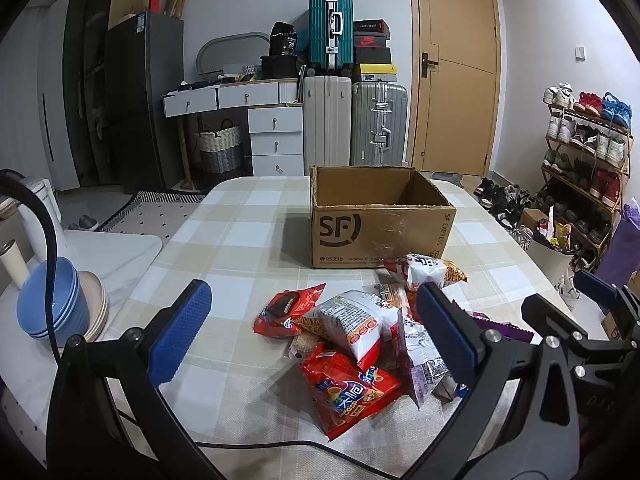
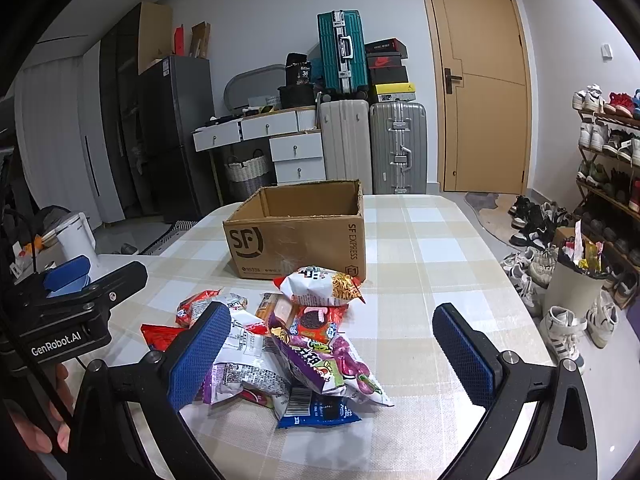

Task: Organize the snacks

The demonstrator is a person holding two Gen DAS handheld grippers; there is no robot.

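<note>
A pile of snack packets lies on the checked tablecloth in front of an open, empty-looking cardboard box (image 1: 376, 224) (image 2: 296, 236). The pile holds a red packet (image 1: 348, 388), a white packet (image 1: 352, 320), a purple-and-green packet (image 2: 328, 364) and a white noodle-snack packet (image 2: 320, 284) nearest the box. My left gripper (image 1: 316, 336) hovers open over the near side of the pile, holding nothing. My right gripper (image 2: 332, 356) is also open above the pile's right part, with nothing between its blue pads. The left gripper's body (image 2: 72, 312) shows at the left of the right wrist view.
Stacked blue bowls (image 1: 52, 308) and plates sit on a white side surface left of the table. A black cable (image 1: 280, 446) crosses the table's near edge. A waste bin (image 2: 576, 280) and a shoe rack (image 1: 584, 160) stand to the right. Suitcases and drawers line the far wall.
</note>
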